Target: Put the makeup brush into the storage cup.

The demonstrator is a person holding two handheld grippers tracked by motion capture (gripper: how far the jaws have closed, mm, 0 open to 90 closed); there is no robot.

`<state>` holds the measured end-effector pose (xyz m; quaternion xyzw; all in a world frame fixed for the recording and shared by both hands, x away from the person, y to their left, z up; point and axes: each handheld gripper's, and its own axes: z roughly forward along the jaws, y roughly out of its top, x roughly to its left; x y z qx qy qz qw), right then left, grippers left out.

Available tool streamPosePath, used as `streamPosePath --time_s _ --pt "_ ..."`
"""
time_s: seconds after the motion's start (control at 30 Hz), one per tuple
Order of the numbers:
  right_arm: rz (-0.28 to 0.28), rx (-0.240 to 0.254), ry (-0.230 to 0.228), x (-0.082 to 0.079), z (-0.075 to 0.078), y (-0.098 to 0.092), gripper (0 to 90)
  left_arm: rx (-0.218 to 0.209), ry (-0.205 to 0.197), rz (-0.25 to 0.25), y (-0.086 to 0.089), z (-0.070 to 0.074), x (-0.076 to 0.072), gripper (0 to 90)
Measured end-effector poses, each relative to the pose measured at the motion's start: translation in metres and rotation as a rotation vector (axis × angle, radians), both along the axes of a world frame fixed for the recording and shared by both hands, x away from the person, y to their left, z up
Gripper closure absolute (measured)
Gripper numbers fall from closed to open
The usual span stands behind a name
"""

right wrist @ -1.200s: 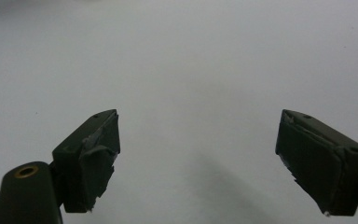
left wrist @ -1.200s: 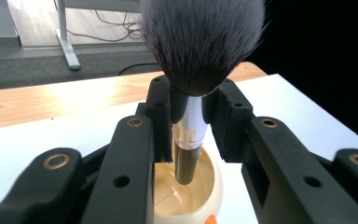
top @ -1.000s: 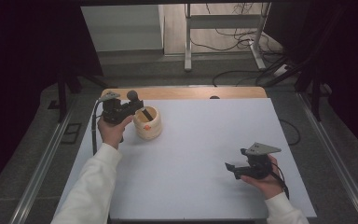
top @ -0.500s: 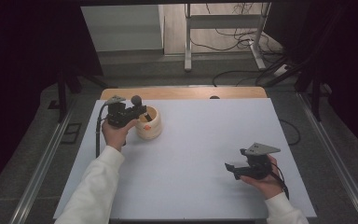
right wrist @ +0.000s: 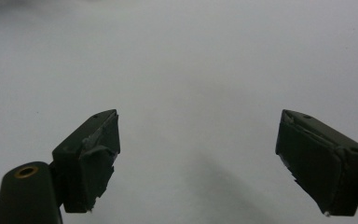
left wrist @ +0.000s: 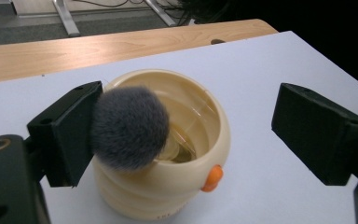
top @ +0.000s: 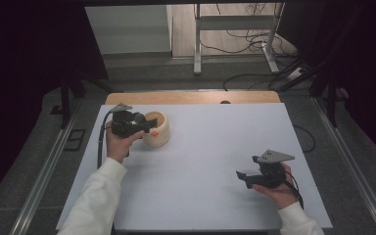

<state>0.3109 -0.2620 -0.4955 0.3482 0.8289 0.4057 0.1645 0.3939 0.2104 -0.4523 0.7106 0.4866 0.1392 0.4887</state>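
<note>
Overhead: white table (top: 210, 161) with a wooden strip along its far edge, grey floor, cables and dark drapes beyond. Cream pot (left wrist: 168, 154) near the table's far left corner, grey brush (left wrist: 129, 127) standing in it. Left gripper (left wrist: 182, 135) just opened wide, brush head against one jaw, unclamped; earlier pinched shut. Right gripper (right wrist: 198, 161) near the front right corner, spread, holding nothing, unmoved.
</note>
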Motion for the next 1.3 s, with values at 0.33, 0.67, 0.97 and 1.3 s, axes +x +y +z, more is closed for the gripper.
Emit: streamPosePath --time_s 0.33,0.67,0.97,1.3 --pt "-0.001 0.0 0.002 0.0 0.0 0.0 13.6 0.045 -0.025 -0.022 0.007 0.011 -0.03 10.2" --pt "-0.001 0.0 0.002 0.0 0.0 0.0 13.6 0.045 -0.024 -0.058 0.017 0.005 -0.062 8.9" --pt "-0.004 -0.001 0.003 0.001 0.0 0.0 13.5 0.056 -0.001 -0.1 0.022 -0.009 -0.087 9.4" --pt "0.007 0.0 0.0 0.0 0.0 0.0 13.4 0.085 0.022 -0.129 0.027 -0.029 -0.115 10.1"
